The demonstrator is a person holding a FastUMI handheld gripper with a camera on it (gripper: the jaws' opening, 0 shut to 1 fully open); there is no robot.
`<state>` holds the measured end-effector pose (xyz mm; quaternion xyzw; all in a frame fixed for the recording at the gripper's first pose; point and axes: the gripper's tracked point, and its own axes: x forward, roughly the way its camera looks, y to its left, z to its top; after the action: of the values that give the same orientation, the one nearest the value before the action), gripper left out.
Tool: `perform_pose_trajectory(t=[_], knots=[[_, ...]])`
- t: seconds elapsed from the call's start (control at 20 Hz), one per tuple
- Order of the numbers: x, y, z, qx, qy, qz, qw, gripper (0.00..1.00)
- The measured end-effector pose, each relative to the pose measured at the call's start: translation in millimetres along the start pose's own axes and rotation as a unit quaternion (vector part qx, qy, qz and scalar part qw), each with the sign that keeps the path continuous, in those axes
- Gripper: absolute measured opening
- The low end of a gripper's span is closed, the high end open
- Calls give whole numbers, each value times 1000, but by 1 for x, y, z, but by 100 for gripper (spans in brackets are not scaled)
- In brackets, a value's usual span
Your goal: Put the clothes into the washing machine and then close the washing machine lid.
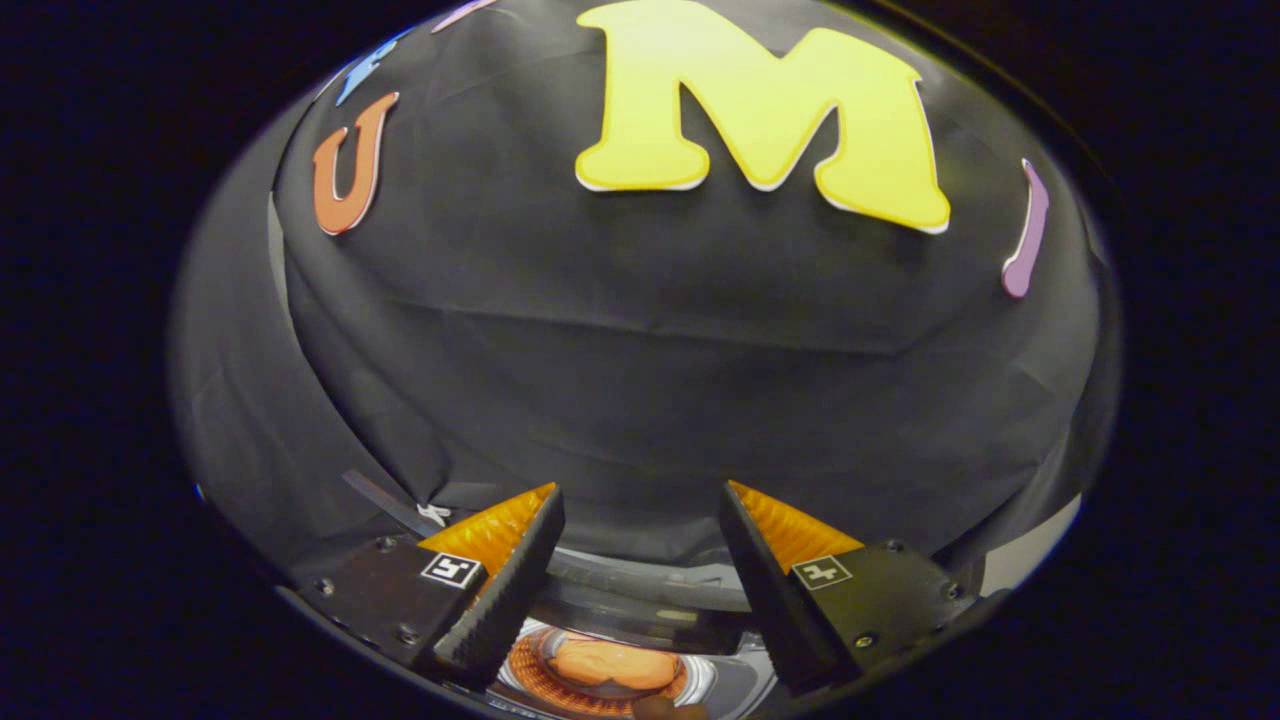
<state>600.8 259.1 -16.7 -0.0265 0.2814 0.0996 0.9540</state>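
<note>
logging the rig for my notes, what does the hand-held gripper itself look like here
The hand-held gripper has two wedge-shaped fingers that taper toward their tips, with ribbed inner faces. Each sits on a dark block fastened with screws, and each block carries a small square black-and-white marker. The fingers stand apart.

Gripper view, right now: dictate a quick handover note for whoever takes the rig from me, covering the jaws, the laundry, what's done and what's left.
Gripper: jaws open, holding nothing, raised and aimed at the booth's black cloth wall.
Washing machine: below, seen between the fingers; the drum opening shows, so the lid looks open.
Clothes: an orange-tan bundle lies inside the drum.
Done: clothes appear to be in.
Left: close the lid. Whether other clothes wait outside the drum cannot be told.
</note>
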Motion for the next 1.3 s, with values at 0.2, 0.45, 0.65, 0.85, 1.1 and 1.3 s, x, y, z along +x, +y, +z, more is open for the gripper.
perform_pose_trajectory(t=[0.2,0.45,0.65,0.85,1.1,1.3], knots=[[6,0,4,52,-8,1,999,98],[4,2,-4,50,1,7,999,99],[7,1,-1,49,-15,2,999,99],[9,0,2,48,-28,1,998,99],[10,0,4,43,-41,4,998,99],[10,-1,3,43,-49,3,998,99]])
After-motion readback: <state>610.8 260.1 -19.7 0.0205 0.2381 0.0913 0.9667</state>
